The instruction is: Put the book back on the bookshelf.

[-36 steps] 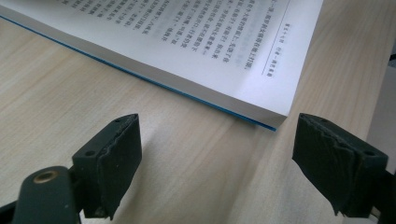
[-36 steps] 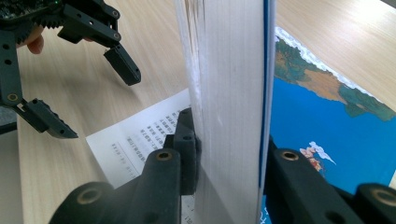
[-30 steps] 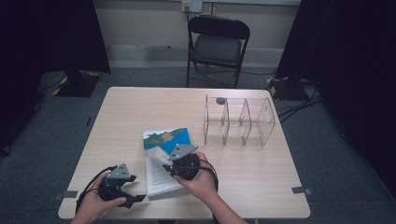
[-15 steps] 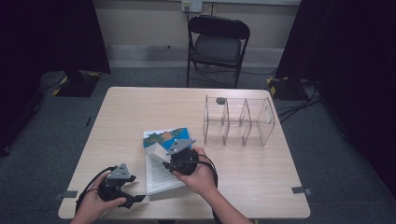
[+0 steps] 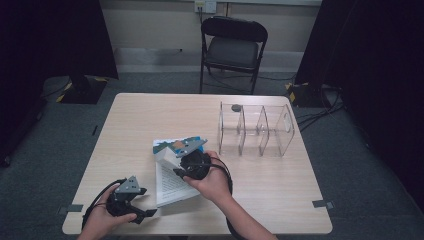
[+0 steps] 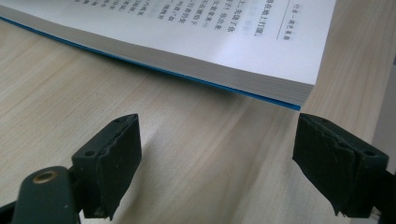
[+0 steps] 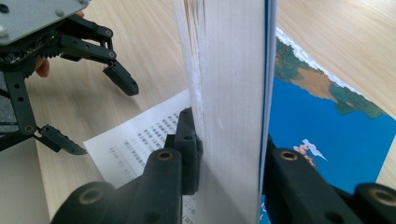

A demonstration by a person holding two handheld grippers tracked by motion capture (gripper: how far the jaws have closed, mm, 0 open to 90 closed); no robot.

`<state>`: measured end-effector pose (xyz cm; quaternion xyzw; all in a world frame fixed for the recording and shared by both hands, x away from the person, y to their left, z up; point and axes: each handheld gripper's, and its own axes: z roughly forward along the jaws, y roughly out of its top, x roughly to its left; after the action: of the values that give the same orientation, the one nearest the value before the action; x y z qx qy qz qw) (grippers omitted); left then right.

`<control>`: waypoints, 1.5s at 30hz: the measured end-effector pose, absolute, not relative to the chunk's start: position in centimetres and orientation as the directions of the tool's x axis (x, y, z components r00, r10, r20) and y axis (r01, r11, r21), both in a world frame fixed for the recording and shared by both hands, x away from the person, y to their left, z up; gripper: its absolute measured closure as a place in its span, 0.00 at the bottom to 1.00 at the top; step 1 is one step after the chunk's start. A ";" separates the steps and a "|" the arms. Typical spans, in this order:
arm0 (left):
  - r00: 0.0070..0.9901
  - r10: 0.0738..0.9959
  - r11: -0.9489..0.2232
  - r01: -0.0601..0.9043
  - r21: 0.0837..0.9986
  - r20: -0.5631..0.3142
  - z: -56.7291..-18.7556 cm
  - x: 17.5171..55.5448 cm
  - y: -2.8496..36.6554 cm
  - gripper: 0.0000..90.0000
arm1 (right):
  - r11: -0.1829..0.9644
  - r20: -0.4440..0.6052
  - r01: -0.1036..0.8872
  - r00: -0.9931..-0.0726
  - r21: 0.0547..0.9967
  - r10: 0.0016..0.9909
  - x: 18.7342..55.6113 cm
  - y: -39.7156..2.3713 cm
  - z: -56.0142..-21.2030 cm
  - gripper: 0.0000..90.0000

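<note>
Clear rack point(image 5: 256, 131): small dark object point(image 5: 236, 107) in left compartment | right gripper point(image 7: 229, 154): pinching book point(image 5: 176, 170) pages, near rack | left gripper point(image 6: 217, 158): spread, beside book

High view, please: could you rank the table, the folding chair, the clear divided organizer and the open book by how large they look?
1. Table
2. Folding chair, though it stands farther from the camera
3. Clear divided organizer
4. Open book, partly hidden by the right gripper, so its rank against the organizer is unsure
</note>
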<state>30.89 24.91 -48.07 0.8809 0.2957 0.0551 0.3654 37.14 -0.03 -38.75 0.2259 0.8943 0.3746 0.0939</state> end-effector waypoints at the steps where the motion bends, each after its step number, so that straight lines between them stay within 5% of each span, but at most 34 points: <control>1: 0.818 0.564 -0.561 0.482 0.673 -0.116 -48.2 30.9 24.8 0.17 | 0.619 -0.002 0.333 -0.880 0.711 0.476 37.2 0.0 -38.7 0.81; 10: 0.818 0.570 -0.584 0.467 0.665 -0.074 -49.1 30.8 22.9 0.14 | 0.615 0.008 0.347 -0.875 0.709 0.484 37.2 0.1 -38.5 0.81; 17: 0.795 0.605 -0.561 0.466 0.684 -0.044 -49.2 31.0 22.1 0.20 | 0.610 0.007 0.349 -0.871 0.712 0.491 37.2 0.1 -38.4 0.82; 45: 0.743 0.659 -0.430 0.499 0.752 -0.117 -47.2 31.2 22.9 0.30 | 0.636 -0.060 0.297 -0.877 0.712 0.477 35.7 0.3 -40.2 0.81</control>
<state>31.24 22.93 -47.16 0.8399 0.3447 0.0976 0.4077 35.69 0.27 -40.15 0.2159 0.8961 0.3680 0.1221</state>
